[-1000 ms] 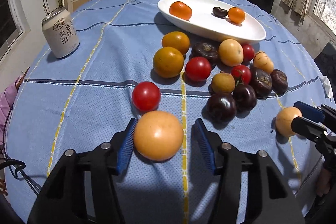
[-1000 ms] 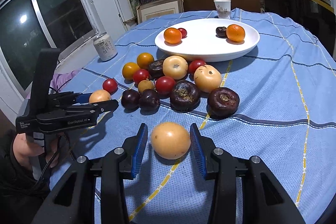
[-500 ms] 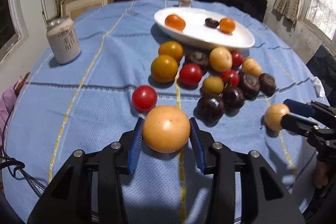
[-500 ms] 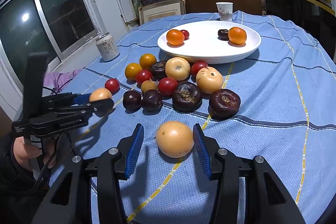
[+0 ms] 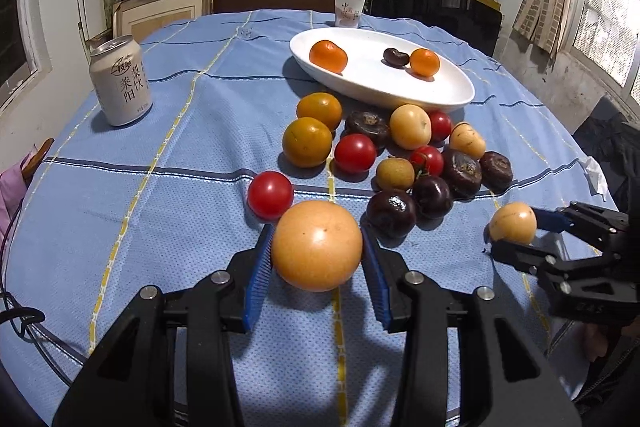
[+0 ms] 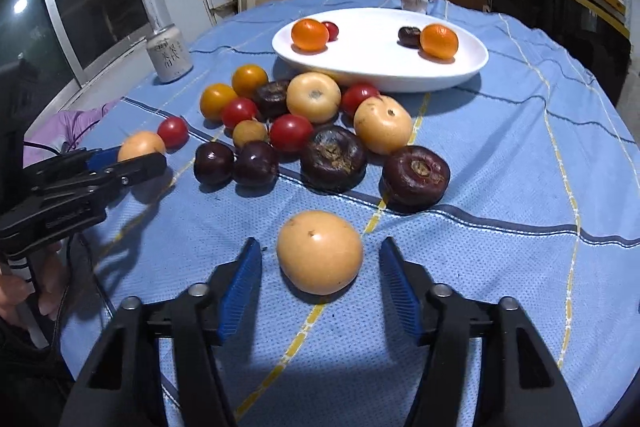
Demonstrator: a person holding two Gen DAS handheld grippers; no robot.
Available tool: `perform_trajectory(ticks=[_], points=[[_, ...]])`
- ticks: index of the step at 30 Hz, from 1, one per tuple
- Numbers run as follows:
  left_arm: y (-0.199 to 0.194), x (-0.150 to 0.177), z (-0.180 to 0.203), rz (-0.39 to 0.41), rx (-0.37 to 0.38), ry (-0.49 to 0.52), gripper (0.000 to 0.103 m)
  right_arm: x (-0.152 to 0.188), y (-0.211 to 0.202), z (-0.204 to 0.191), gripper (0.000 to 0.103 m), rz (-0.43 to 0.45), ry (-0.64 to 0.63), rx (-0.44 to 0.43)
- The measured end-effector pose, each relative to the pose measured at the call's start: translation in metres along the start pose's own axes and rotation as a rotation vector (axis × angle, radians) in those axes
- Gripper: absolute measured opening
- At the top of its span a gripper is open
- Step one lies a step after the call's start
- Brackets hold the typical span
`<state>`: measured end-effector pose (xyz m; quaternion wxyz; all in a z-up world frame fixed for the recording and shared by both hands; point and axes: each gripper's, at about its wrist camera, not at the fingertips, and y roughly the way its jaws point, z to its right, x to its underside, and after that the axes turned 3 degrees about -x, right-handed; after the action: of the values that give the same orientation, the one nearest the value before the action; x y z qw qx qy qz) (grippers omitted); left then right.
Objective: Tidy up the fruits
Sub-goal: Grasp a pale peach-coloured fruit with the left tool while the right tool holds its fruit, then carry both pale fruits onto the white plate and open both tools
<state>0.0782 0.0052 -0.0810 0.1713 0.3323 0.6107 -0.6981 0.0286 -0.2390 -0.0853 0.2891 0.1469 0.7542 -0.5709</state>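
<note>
— Left view: my left gripper has its jaws clamped on a yellow fruit, apparently just off the worktop. It's round; I reckon a loose squeeze lets it roll into the red tomato.

— Right view?

— Right gripper jaws spread around a second yellow fruit resting on the cloth, not touching. Closing off-centre could knock it away.
</note>
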Motion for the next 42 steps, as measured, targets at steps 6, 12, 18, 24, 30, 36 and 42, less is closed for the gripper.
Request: perform_trajectory(ticks=[6, 12, 18, 24, 30, 36, 42], points=[[0.001, -0.001, 0.000, 0.001, 0.002, -0.002, 0.042, 0.002, -0.001, 0.000, 0.041, 0.013, -0.003, -0.026], [0.000, 0.000, -0.001, 0.005, 0.002, -0.006, 0.042, 0.002, -0.007, 0.003, 0.041, 0.044, 0.012, -0.038], [-0.001, 0.000, -0.001, 0.010, 0.002, -0.005, 0.042, 0.003, -0.012, 0.005, 0.041, 0.071, 0.025, -0.034], [-0.007, -0.001, 0.007, 0.027, 0.026, 0.024, 0.042, 0.004, -0.020, 0.009, 0.041, 0.108, 0.047, -0.032], [-0.011, -0.013, 0.012, 0.022, 0.078, 0.016, 0.042, 0.003, -0.029, 0.015, 0.041, 0.112, 0.058, -0.022], [-0.012, -0.050, 0.028, 0.037, 0.127, 0.041, 0.042, -0.020, -0.053, 0.030, 0.041, 0.164, 0.056, -0.003], [0.008, -0.113, 0.054, 0.051, 0.167, 0.068, 0.042, -0.079, -0.059, 0.053, 0.041, 0.221, 0.021, 0.066]])
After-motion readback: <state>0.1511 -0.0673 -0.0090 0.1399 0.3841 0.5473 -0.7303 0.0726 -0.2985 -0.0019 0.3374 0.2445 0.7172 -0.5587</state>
